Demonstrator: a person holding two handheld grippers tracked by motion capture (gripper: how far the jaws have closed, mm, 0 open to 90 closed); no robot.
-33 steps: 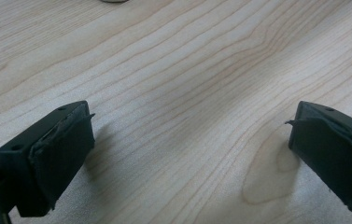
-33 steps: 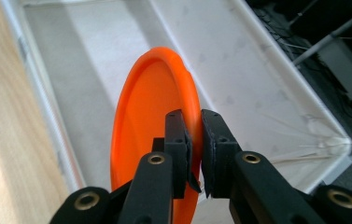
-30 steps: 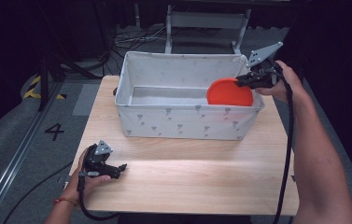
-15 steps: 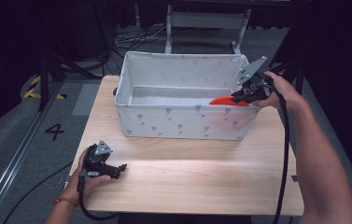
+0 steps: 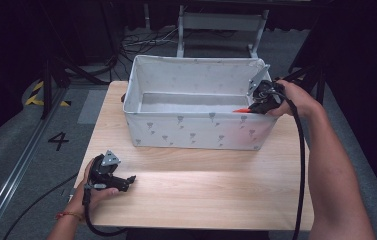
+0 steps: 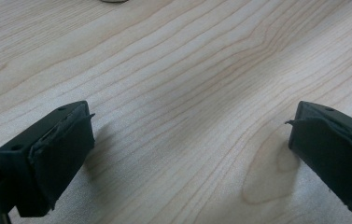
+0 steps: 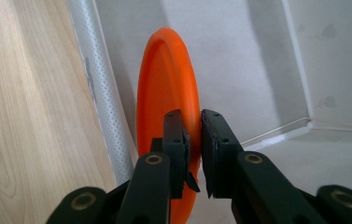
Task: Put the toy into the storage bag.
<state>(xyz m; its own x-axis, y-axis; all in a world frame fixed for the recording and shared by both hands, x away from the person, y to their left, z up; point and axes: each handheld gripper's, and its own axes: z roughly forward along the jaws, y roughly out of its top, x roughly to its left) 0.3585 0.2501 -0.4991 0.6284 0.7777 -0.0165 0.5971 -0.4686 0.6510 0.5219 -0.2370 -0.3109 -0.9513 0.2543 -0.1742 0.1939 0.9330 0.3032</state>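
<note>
1. the right gripper [image 5: 257, 106] sits at the right end of the white fabric bin [image 5: 196, 131], just inside its rim, held in the person's right hand [image 5: 296, 99].
2. in the right gripper view, the right gripper [image 7: 193, 135] has its jaws clamped on the rim of an orange plate [image 7: 166, 93]; both pads press on the plate's edge.
3. the orange plate stands on edge inside the bin, close to the bin wall that carries a perforated strip. in the high view a thin red sliver of the plate [image 5: 242, 110] shows above the front wall.
4. the bin stands on the far half of the wooden table [image 5: 201, 195], its front wall printed with small grey figures.
5. the left gripper [image 5: 126, 181] rests low at the near left corner of the table, held in the left hand [image 5: 93, 192], well apart from the bin.
6. in the left gripper view, the left gripper [image 6: 187, 154] has its jaws spread wide over bare wood, with nothing between them.
</note>
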